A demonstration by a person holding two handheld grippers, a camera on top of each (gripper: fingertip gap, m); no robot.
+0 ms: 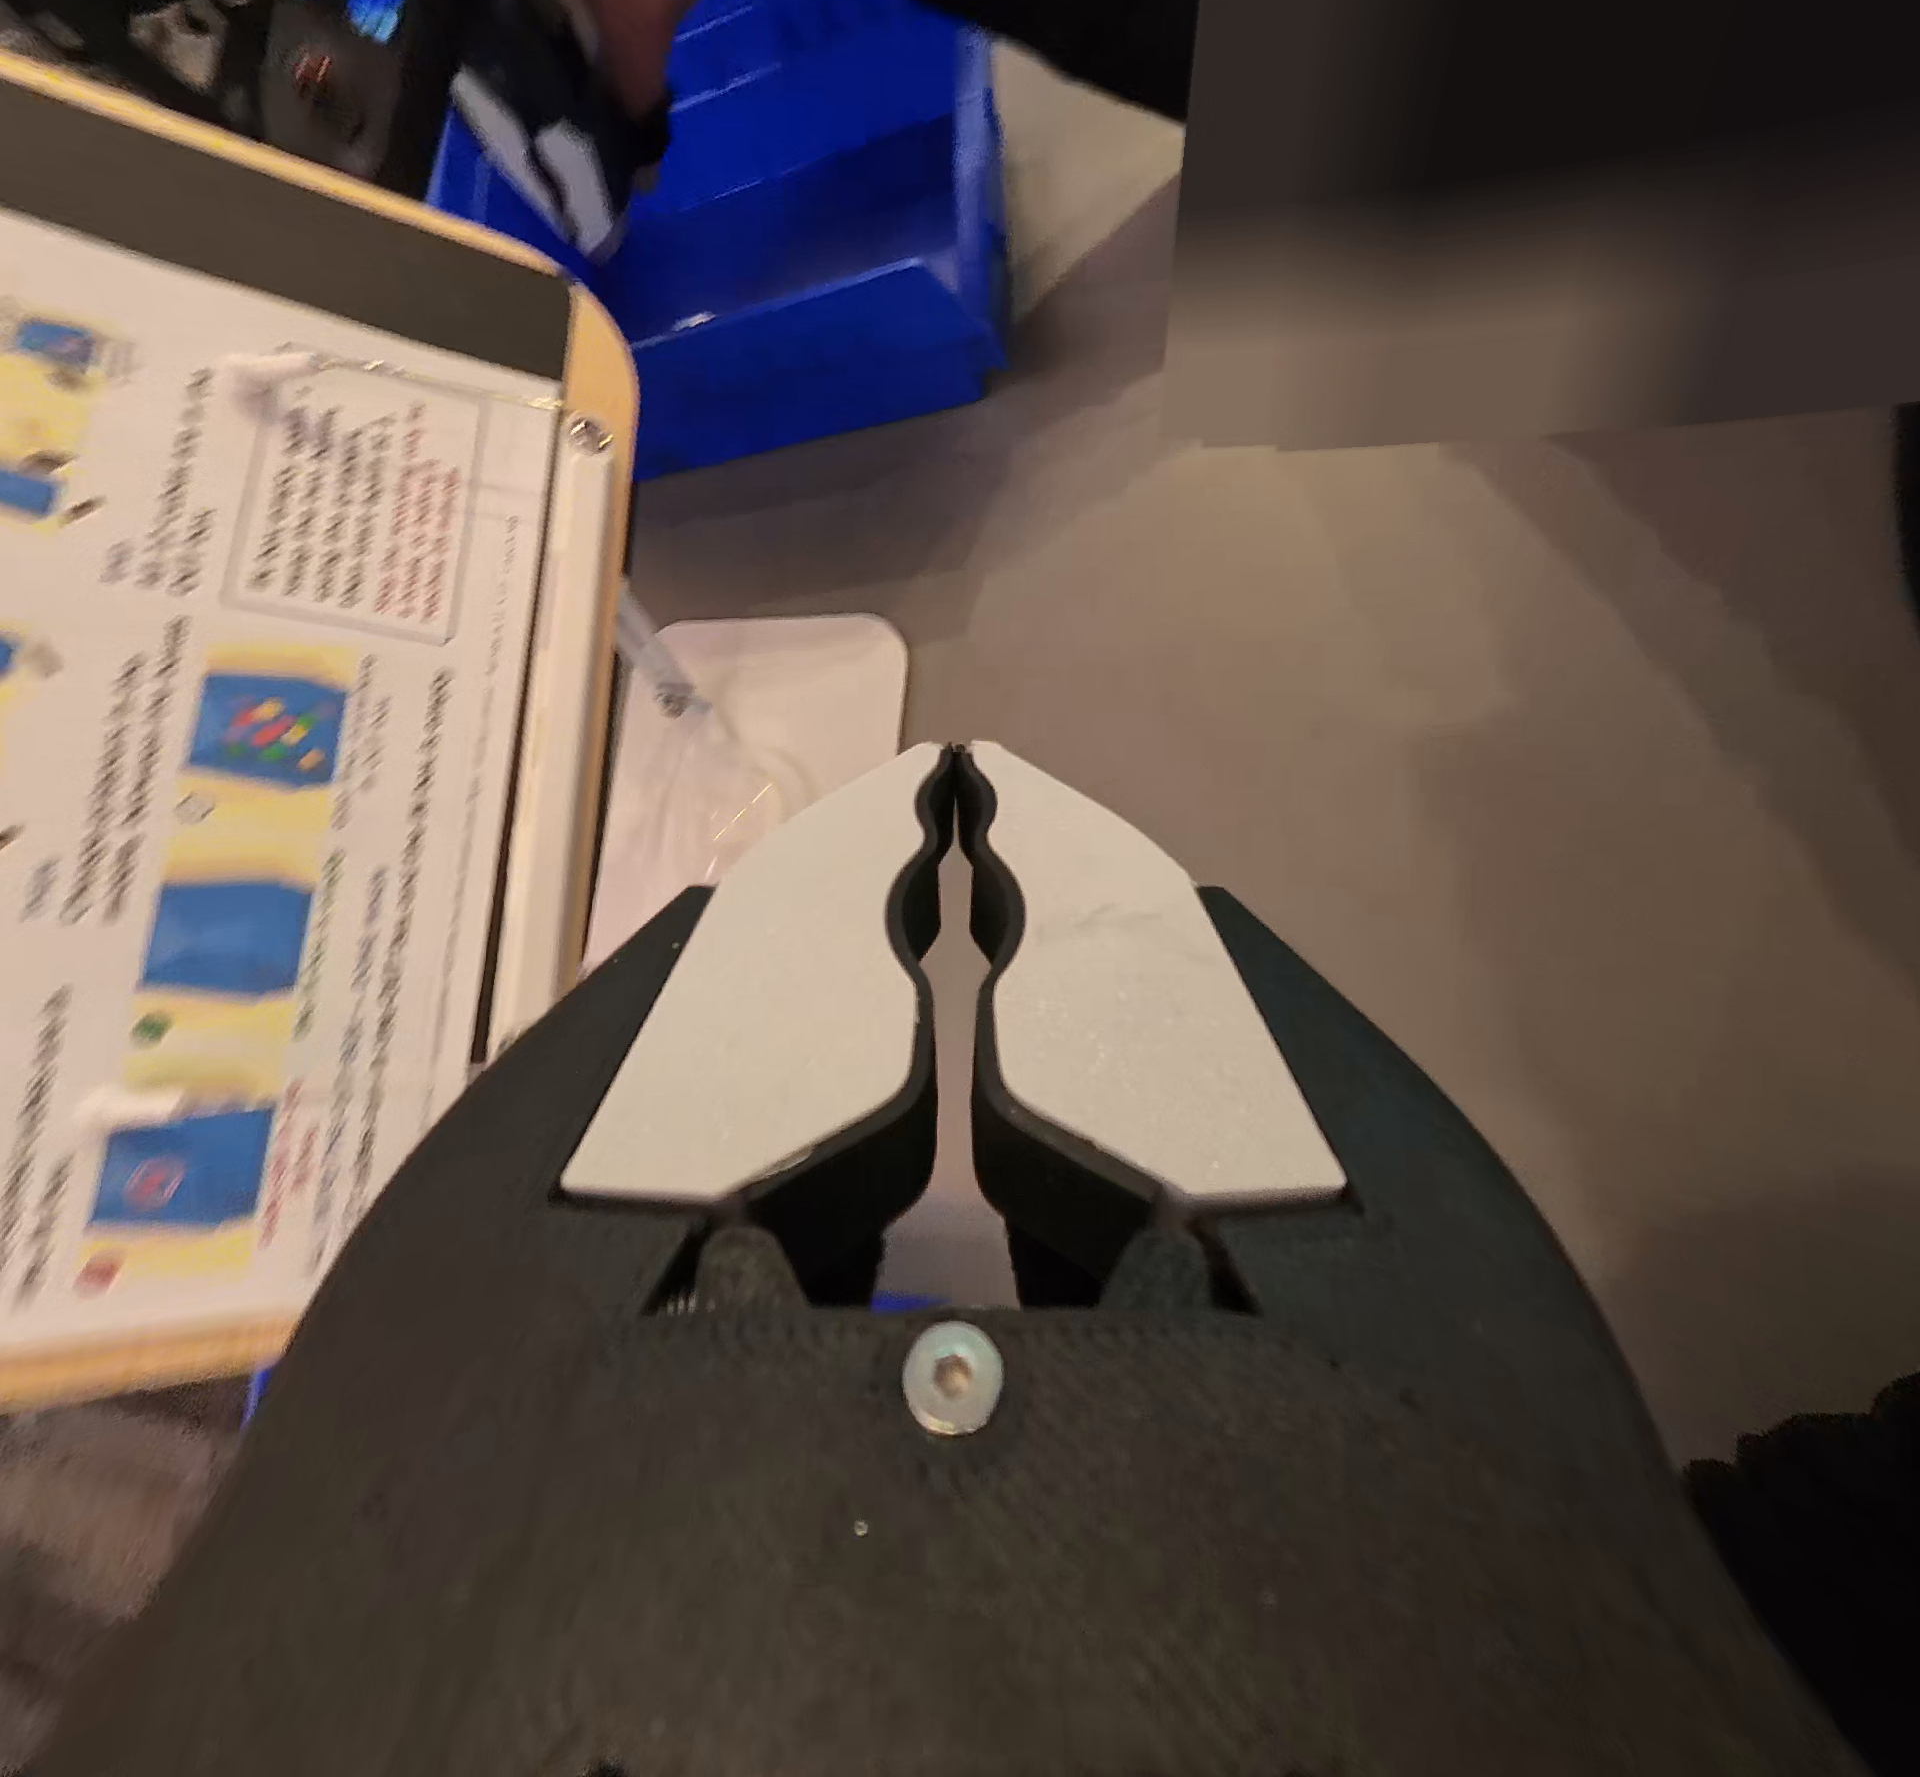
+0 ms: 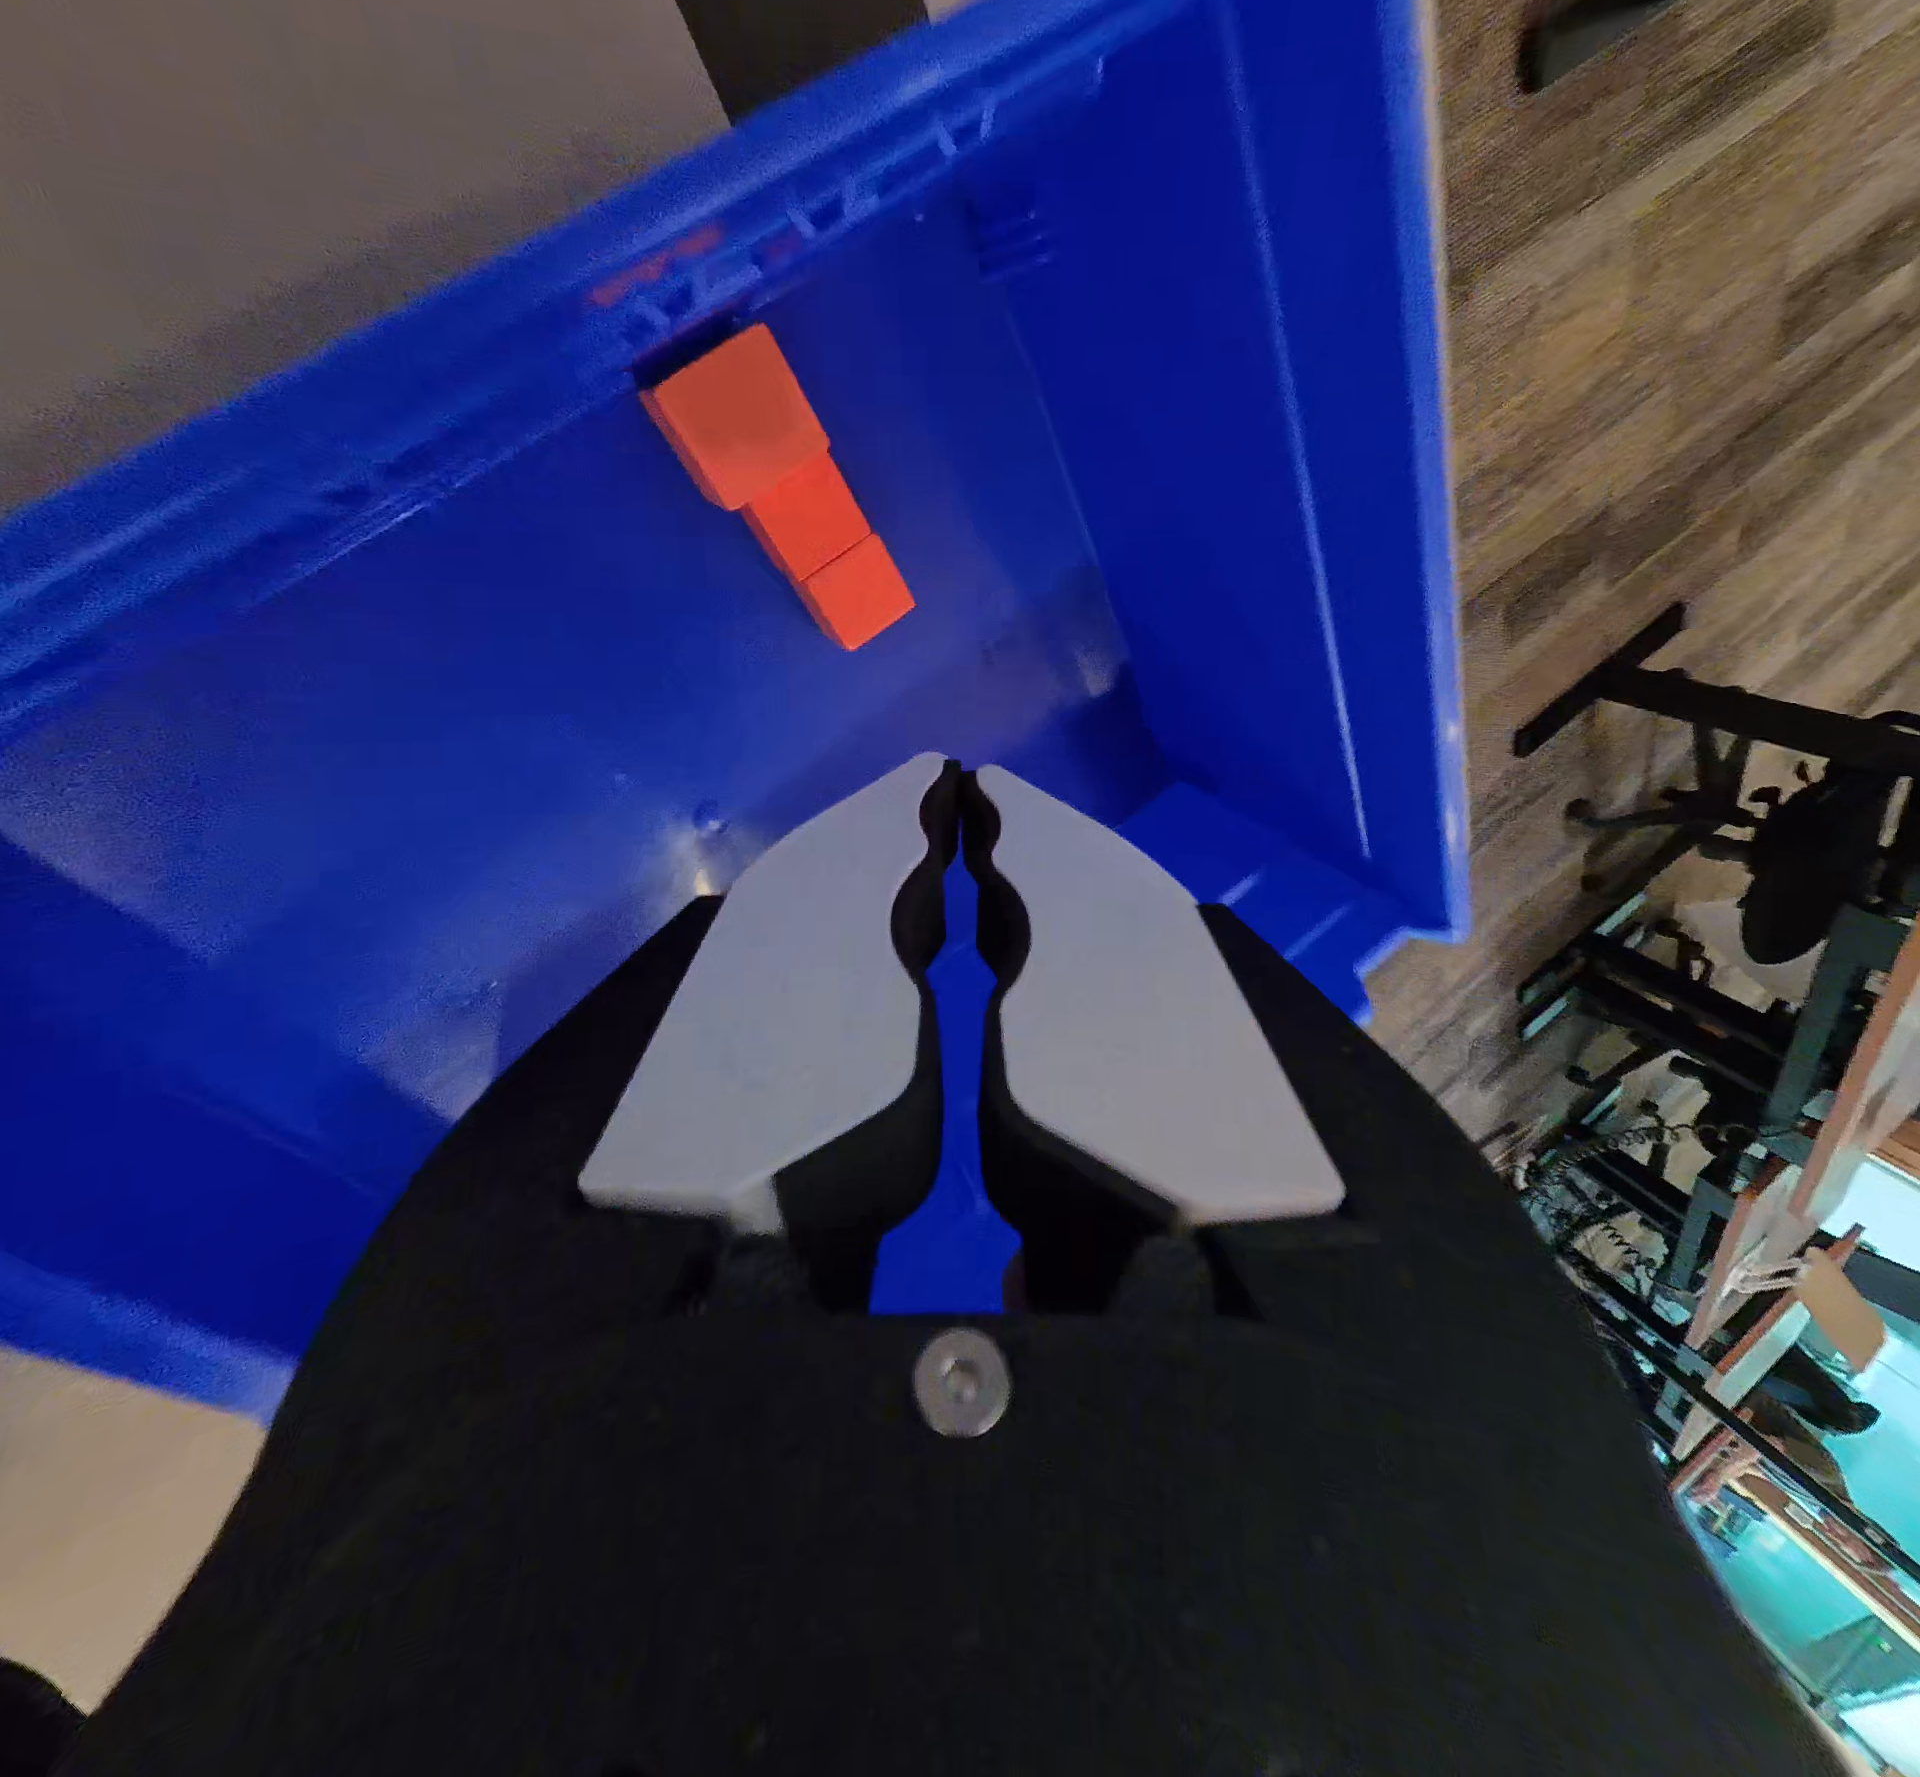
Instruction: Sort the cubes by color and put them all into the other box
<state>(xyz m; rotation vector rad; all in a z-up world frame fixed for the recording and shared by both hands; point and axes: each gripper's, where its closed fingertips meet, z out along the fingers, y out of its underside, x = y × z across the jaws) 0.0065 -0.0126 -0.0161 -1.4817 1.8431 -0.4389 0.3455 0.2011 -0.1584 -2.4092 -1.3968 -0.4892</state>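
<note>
- Three orange cubes [image 2: 779, 480] lay in a touching row inside the blue box [image 2: 1299, 377], against its far wall.
- Right claw [image 2: 960, 773] hung over the box, closed and empty.
- Left claw [image 1: 954, 748] (likewise closed, empty) hovered above the counter [image 1: 1351, 688].

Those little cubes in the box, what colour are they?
Orange-red cubes; the right wrist view shows them best.
</note>
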